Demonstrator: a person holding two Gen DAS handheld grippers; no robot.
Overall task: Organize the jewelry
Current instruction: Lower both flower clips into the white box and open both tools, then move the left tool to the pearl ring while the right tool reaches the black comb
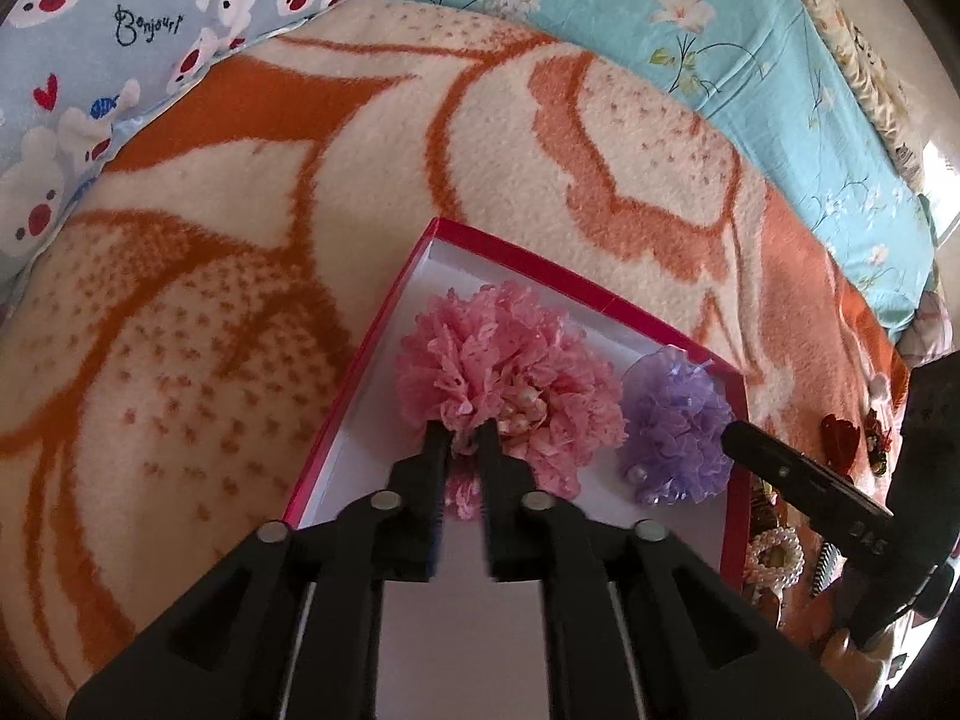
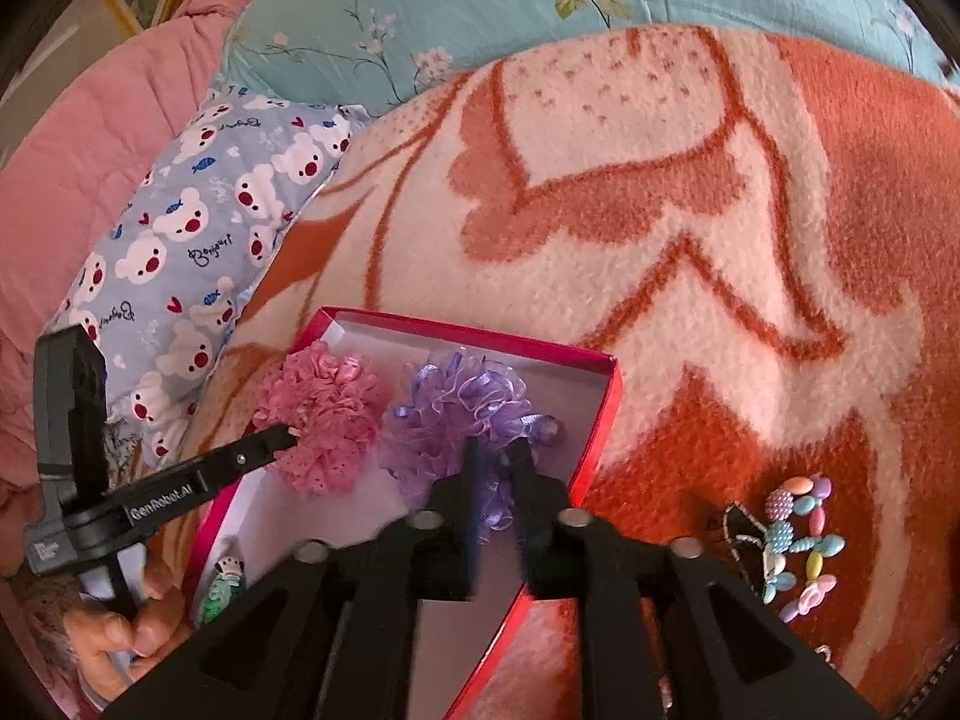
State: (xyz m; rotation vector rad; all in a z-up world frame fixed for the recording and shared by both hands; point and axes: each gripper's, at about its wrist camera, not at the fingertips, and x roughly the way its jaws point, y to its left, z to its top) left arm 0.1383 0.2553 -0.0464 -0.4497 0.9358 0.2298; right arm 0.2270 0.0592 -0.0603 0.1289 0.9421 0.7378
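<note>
Bed scene: orange-and-cream fleece blanket (image 1: 252, 276) over a teal floral sheet (image 1: 750, 42), bear-print pillow (image 2: 180, 276) at the side. Red shallow box (image 1: 606, 300) with white lining sits on the blanket and holds both task pieces: pink lace hair flower (image 1: 504, 372) toward the box's far corner, purple ribbon hair flower (image 1: 672, 426) just beside it.

Left gripper (image 1: 462, 435): jaws narrow, a small gap, pink frills between the tips, but the pads don't look to be pressing. Right gripper (image 2: 498, 450): jaws slightly parted over the purple flower, ribbon loops between them, no clear clamp.

Likely step: setting both flowers down in the box. To do it well, open fully before lifting away so frills and ribbons don't snag on the tips, then back out straight, clear of the box wall. The pieces are light and will drag easily.

View differences: only the right wrist shows pastel bead jewelry (image 2: 804, 534) loose on the blanket, a green item (image 2: 225, 588) in the box's near corner, and the person's hand (image 2: 114, 636) on the left handle. Only the left wrist shows a pearl piece (image 1: 774, 558) and red clips (image 1: 840, 432) beside the box.
</note>
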